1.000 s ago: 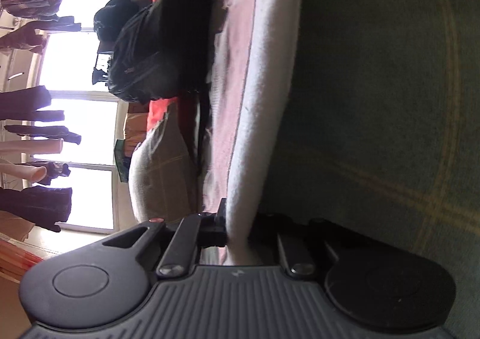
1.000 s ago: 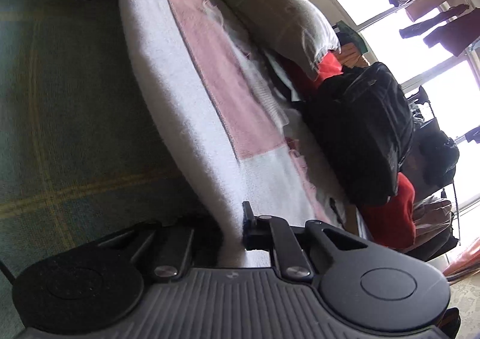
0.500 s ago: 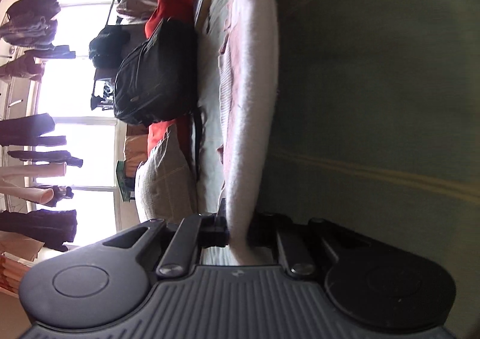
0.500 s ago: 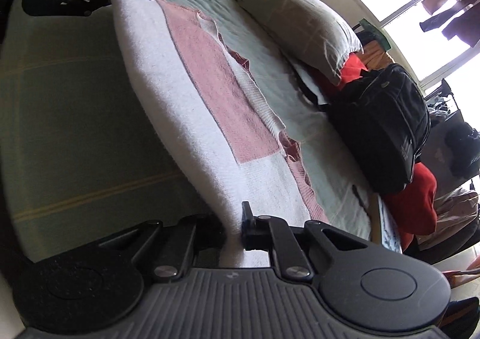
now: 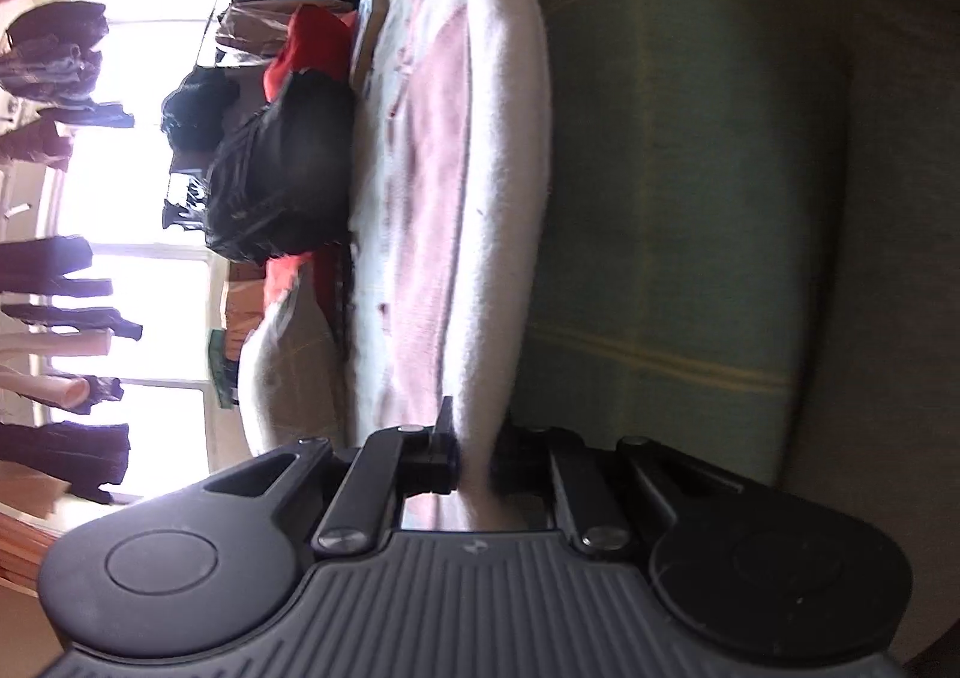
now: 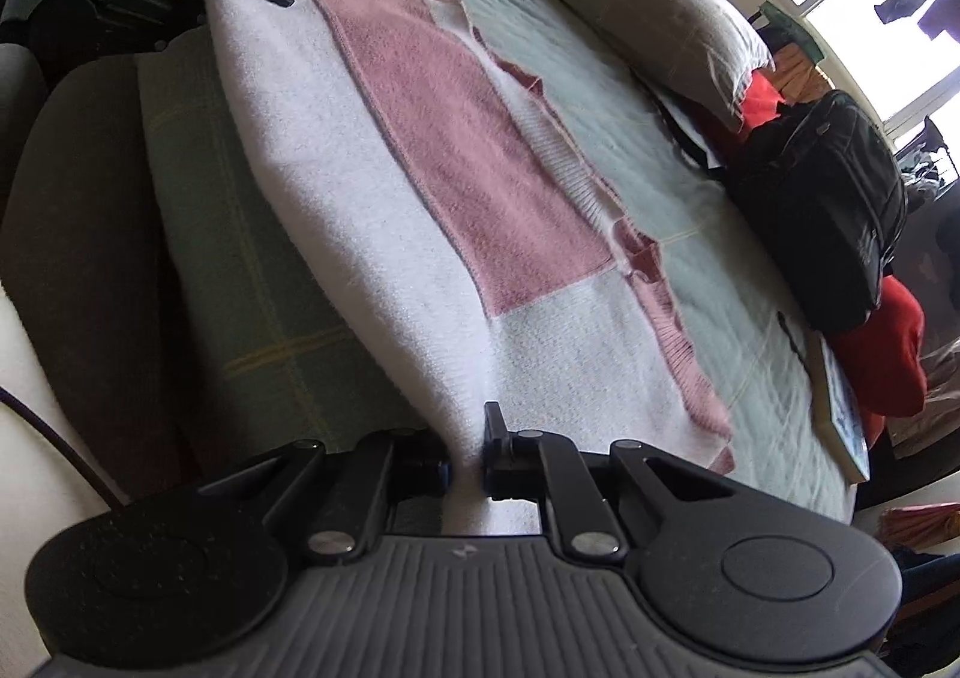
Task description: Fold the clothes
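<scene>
Green bedding (image 5: 660, 198) fills the right of the left wrist view; the left gripper (image 5: 474, 462) is clamped on the sweater (image 5: 504, 168), whose white fold edge runs from frame bottom to top; right wrist view: the right gripper (image 6: 465, 462) pinches the same edge, the sweater, fuzzy pink-and-white, stretching to upper left, where the left gripper holds its far end.

My two wrist cameras sit low, facing each other along the white-and-pink knitted sweater (image 6: 420, 234) (both views share it).
</scene>
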A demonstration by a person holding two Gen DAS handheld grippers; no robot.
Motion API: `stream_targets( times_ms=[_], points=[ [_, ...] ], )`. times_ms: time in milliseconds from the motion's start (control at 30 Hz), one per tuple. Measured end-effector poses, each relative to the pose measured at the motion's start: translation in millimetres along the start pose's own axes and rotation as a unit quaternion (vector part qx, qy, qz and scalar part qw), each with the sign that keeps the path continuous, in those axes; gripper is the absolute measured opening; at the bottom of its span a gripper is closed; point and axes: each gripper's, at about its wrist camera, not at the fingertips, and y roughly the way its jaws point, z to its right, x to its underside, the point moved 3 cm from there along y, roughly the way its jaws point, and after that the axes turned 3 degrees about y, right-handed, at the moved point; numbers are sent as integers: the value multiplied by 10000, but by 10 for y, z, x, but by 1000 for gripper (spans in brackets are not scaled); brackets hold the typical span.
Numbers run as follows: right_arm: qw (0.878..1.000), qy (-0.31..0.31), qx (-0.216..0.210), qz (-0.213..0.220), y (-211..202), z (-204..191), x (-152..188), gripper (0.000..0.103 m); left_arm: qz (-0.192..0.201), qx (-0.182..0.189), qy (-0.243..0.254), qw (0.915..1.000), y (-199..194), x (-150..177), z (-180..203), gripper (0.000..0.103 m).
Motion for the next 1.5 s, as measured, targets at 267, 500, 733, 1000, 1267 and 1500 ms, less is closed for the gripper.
stream_targets(
  times_ms=[267, 500, 733, 1000, 1267, 1500],
  points=[
    [9880, 1064, -1118, 36, -39, 222, 170, 31, 126, 793, -825, 9934, -290, 161, -146, 17],
    [9572, 2165, -1521, 1169, -472, 688, 174, 48, 254, 771, -2567, 9631, -319, 370, -833, 28],
    [9509, 2611, -1614, 403, 148, 530, 316, 51, -71, 1625, -3697, 9148, -91, 541, -492, 40],
    [9588, 2514, -1144, 662, -19, 601, 319, 60, 94, 1452, -4352, 8885, -188, 644, -804, 56],
    [9461, 2914, -973, 1025, 160, 1083, 240, 78, 808, 1728, -5391, 8203, 306, 430, -1314, 80],
    [9292, 3430, -1145, 765, 490, 1099, 621, 78, 64, 2198, -6123, 7594, 905, 706, -941, 85]
  ],
)
